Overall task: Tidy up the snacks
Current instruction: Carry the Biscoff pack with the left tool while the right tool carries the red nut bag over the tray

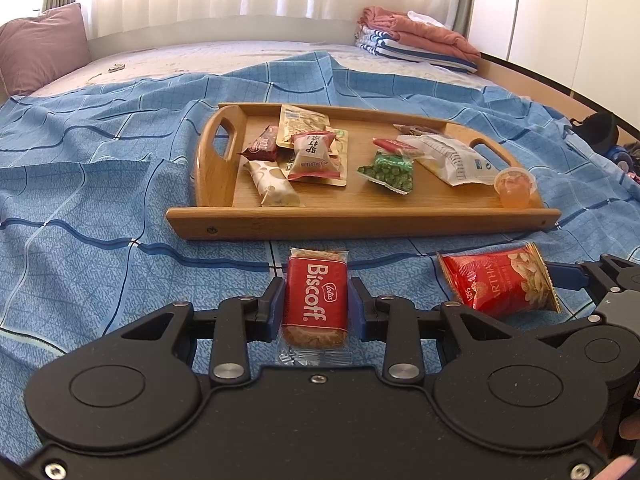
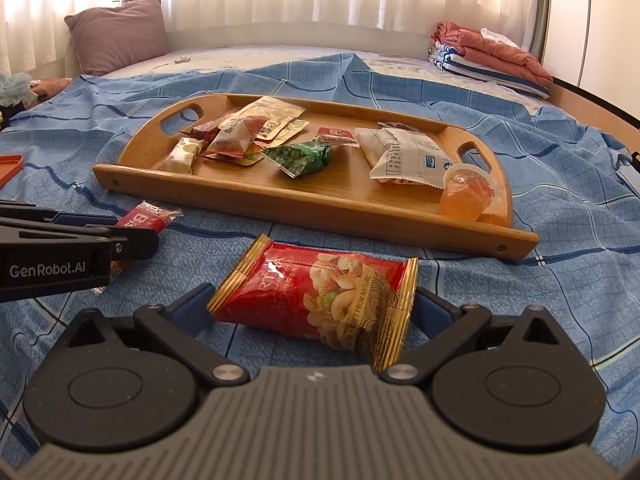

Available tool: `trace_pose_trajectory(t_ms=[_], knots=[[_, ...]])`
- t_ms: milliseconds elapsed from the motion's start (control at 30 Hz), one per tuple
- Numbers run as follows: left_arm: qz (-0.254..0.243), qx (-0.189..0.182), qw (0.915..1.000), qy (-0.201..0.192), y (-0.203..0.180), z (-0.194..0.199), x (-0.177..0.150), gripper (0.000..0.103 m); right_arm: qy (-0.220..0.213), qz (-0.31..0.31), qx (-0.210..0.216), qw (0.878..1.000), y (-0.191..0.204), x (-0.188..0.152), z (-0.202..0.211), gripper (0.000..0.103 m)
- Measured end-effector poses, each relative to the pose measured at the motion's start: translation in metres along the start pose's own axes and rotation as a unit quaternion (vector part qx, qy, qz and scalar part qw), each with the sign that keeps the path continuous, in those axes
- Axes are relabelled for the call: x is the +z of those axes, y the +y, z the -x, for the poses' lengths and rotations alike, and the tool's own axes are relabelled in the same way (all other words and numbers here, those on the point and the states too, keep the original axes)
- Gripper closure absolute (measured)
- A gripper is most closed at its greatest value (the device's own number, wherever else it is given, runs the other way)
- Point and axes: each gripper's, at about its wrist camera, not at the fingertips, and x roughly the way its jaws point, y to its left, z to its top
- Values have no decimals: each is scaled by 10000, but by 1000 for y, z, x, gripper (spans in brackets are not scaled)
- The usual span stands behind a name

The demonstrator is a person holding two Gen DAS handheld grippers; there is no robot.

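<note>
Biscuit packet (image 1: 315,300) sits pinched in the left gripper (image 1: 316,304) on the blue sheet (image 1: 100,280), before the wooden tray (image 1: 360,220). Right gripper (image 2: 314,312) brackets the nut bag (image 2: 316,296); whether it grips, I cannot tell.

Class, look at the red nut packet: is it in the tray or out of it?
Out. The nut packet lies on the blue sheet before the tray, between the right gripper's fingers.

A smooth, satin-finished wooden tray (image 1: 360,222) is seen on a matt blue checked cotton bedsheet (image 1: 100,184). Glossy, crinkled plastic film is shown on the red Biscoff biscuit wrapper (image 1: 315,300) and the red nut packet (image 2: 320,300). Matt black plastic forms the left hand-held gripper (image 1: 316,304).
</note>
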Motion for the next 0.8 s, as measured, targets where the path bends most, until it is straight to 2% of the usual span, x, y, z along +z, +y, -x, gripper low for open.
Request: trace_pose_trajectory(t_ms=[433, 800], knots=[[-31, 26, 10000, 33, -3, -3, -4, 71, 63, -26, -16, 10000, 1, -1, -2, 0], [-71, 49, 10000, 13, -5, -4, -6, 71, -34, -58, 94, 9999, 4, -2, 1, 14]])
